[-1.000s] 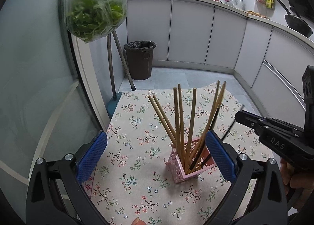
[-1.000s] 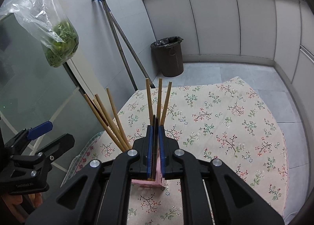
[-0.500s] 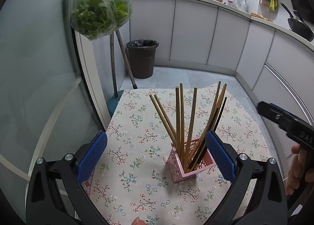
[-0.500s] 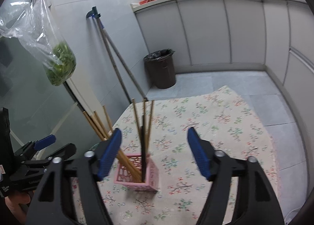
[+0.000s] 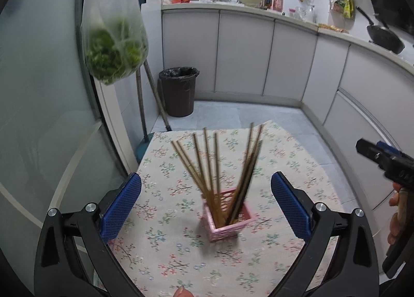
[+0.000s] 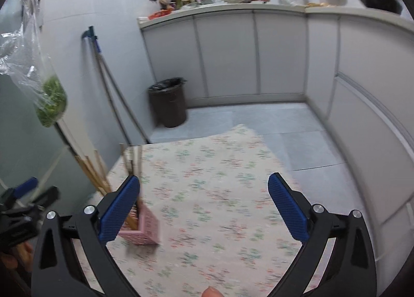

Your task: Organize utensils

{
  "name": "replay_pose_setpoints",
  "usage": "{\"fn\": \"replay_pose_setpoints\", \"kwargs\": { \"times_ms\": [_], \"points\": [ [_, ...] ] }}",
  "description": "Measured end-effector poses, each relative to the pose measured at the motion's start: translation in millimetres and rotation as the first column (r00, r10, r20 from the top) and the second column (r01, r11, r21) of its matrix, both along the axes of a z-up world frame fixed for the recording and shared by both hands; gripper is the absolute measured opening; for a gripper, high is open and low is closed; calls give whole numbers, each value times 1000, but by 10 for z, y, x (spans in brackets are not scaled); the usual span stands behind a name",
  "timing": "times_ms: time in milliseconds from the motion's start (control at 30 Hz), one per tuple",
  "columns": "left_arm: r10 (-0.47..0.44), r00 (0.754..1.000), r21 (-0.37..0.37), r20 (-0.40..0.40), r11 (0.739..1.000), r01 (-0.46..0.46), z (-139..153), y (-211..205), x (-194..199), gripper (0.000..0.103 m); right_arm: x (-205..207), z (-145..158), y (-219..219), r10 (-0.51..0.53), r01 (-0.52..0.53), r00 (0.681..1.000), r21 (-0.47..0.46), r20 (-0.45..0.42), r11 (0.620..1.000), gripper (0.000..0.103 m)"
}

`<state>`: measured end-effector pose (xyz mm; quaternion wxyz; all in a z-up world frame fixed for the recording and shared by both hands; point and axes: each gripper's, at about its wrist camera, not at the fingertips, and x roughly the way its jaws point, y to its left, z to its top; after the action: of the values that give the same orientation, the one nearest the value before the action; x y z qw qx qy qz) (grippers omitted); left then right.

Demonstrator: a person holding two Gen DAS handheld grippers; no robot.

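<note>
A small pink slotted holder stands on the floral tablecloth, with several wooden chopsticks and one dark one fanned out in it. My left gripper hangs open above and in front of the holder, nothing between its blue pads. My right gripper has its jaws still opening, wide apart and empty over bare cloth. In the right wrist view the holder sits by the left pad, with the chopsticks partly hidden. The right gripper also shows at the left wrist view's right edge.
A bag of greens hangs at the left by a frosted glass door. A dark bin and mop handles stand beyond the table's far edge. Grey cabinets curve round the back and right.
The right gripper let go of the dark chopstick, which now stands in the holder, opened wide, and pulled back up and to the right. The left gripper drew back and up.
</note>
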<state>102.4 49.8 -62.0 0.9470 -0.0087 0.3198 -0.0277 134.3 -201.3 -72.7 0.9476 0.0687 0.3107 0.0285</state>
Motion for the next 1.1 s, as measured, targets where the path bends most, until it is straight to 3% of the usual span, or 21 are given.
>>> {"fn": "replay_pose_setpoints", "kwargs": {
  "times_ms": [200,433,667,1100],
  "points": [
    [27,999,7,24,1000,-27,200,-184,-178,96,-310,221,-162,-62,66,997,-80,48,995,97],
    [28,998,31,52,999,-29,391,-413,-352,96,-605,422,-214,-104,111,992,-97,77,989,97],
    [1,995,62,103,998,-7,464,-570,-472,96,-697,472,-126,-96,107,991,-125,92,986,97],
    [-3,996,54,88,999,-2,414,-541,-437,96,-661,457,-74,-86,96,992,-116,87,989,97]
  ]
}}
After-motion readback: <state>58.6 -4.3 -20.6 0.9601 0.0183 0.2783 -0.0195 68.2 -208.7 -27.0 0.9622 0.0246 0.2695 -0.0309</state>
